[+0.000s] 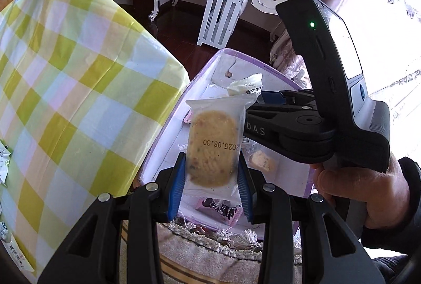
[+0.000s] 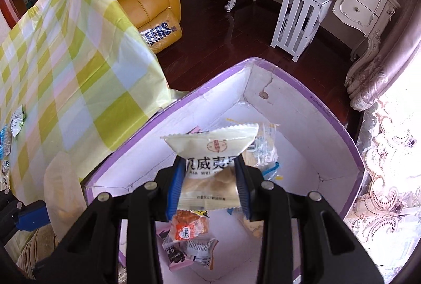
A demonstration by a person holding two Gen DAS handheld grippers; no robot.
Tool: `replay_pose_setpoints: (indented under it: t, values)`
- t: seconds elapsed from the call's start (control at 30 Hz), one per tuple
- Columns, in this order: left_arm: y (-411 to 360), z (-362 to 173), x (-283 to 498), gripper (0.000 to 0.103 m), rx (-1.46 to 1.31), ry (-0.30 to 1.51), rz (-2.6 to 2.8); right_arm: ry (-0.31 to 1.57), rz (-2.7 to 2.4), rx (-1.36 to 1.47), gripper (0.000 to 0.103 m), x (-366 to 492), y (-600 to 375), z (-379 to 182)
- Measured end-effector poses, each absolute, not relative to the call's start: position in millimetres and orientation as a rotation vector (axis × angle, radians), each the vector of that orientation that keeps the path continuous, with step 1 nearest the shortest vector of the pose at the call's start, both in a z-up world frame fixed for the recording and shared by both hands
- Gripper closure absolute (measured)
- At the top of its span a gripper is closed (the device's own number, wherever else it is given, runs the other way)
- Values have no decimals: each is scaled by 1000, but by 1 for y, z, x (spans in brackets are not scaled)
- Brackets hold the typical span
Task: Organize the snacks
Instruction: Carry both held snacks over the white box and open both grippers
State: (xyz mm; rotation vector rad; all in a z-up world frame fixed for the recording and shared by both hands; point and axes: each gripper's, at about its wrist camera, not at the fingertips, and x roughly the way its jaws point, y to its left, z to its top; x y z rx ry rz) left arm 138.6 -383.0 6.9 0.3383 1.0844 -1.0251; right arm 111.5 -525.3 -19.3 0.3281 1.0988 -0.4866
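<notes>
Two handheld grippers are poised over a white cardboard box (image 2: 302, 157) with a purple rim, set beside a table (image 1: 65, 73) covered in a yellow checked cloth; the left gripper (image 1: 211, 176) has its jaws narrowly parted and clamped on a clear-wrapped round biscuit (image 1: 214, 144), held upright above the box's near edge; the right gripper (image 2: 209, 178) has its jaws likewise closed on a cream-coloured pastry packet (image 2: 210, 170), hanging over the box interior; several wrapped snacks (image 2: 188, 239) are already lying on the box floor; a few more packets (image 1: 5, 160) are seen on the table's near edge. For a clean drop, each packet is best carried well inside the rim and lowered before the jaws are released; the biscuit is judged fragile, so a short fall is advised.
</notes>
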Motion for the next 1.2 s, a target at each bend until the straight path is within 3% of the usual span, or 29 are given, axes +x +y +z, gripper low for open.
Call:
replay_pose_setpoints:
  t: [0.53,0.77,0.97,1.2]
  values:
    - [-421,-13,142,67,407,1130,-1060,1140,-574,396,65,98,-559,-45]
    - [-418,-15,149,56,368,1144,-1056,1135,-605,396,48,97,-562,-44]
    - [-414,-9,149,48,344,1125,-1048,1127,-599,391,44,99,-558,-40]
    - [-399,1,154,48,295,1105,-1025,1114,-581,390,43,102,-551,-32]
